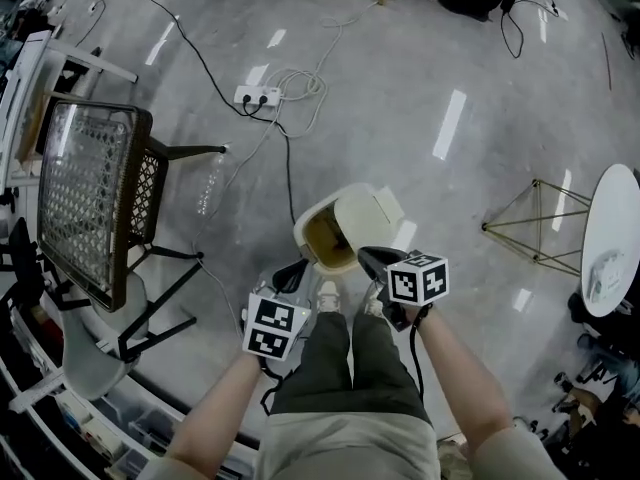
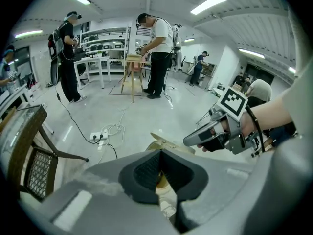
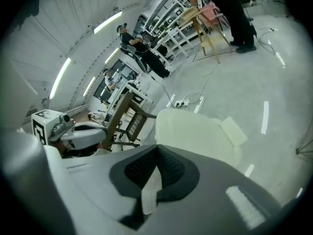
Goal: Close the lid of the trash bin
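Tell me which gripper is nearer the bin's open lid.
The right gripper: its tip sits beside the raised lid; the left gripper hangs at the bin's opposite side.

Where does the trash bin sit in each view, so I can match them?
Head view: trash bin at centre, open.
Left gripper view: low centre, mostly hidden.
Right gripper view: centre, seen large from the lid side.
Shared landmark: power strip on the floor beyond the bin.
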